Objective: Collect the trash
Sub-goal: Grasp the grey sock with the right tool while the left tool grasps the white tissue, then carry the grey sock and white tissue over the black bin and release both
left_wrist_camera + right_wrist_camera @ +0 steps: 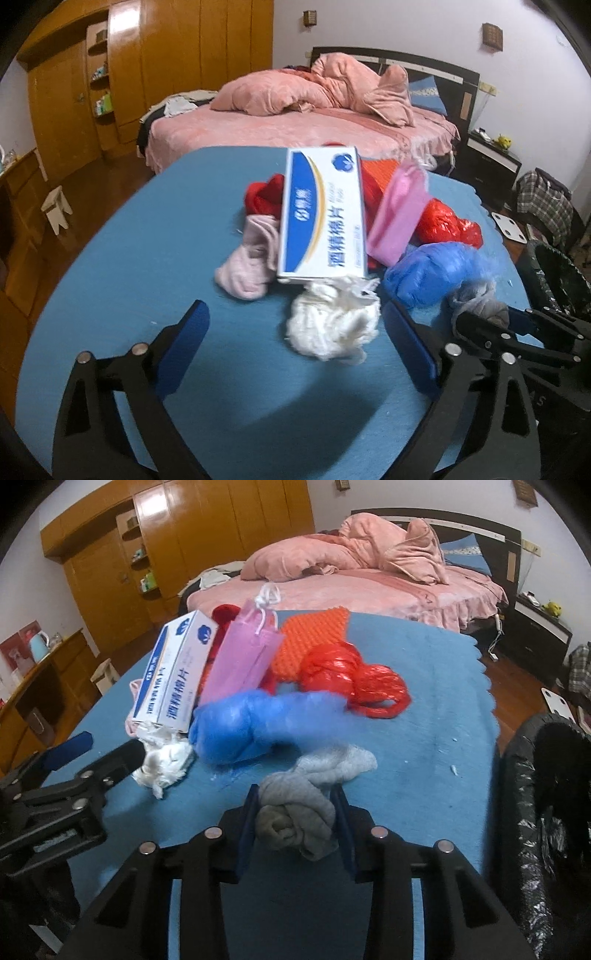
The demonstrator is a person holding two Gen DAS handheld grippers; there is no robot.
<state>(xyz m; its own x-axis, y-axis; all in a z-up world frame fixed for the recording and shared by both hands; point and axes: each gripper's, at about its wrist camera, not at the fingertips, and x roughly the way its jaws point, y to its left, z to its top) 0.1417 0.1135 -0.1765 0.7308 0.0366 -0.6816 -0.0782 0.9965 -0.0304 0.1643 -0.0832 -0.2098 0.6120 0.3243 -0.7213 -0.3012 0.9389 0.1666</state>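
Currently clamped between the narrowed jaws of the right gripper (295, 812): a grey sock (295, 821), bunched, its loose end trailing forward along the gripper's line onto the blue table cover (424, 720). Directly to the right, well within reach: a bin lined with a black bag (546, 812). Probable next move: lift and swing right over the bin rim.

Spread wide and empty: left gripper (295, 332), tilted down at a white crumpled wad (332, 325) lying between and just ahead of its fingertips, nearer the right finger. Behind the wad: a white-and-blue box (321, 214), long axis running away from the gripper. Not discernible: whether the wad touches either finger.
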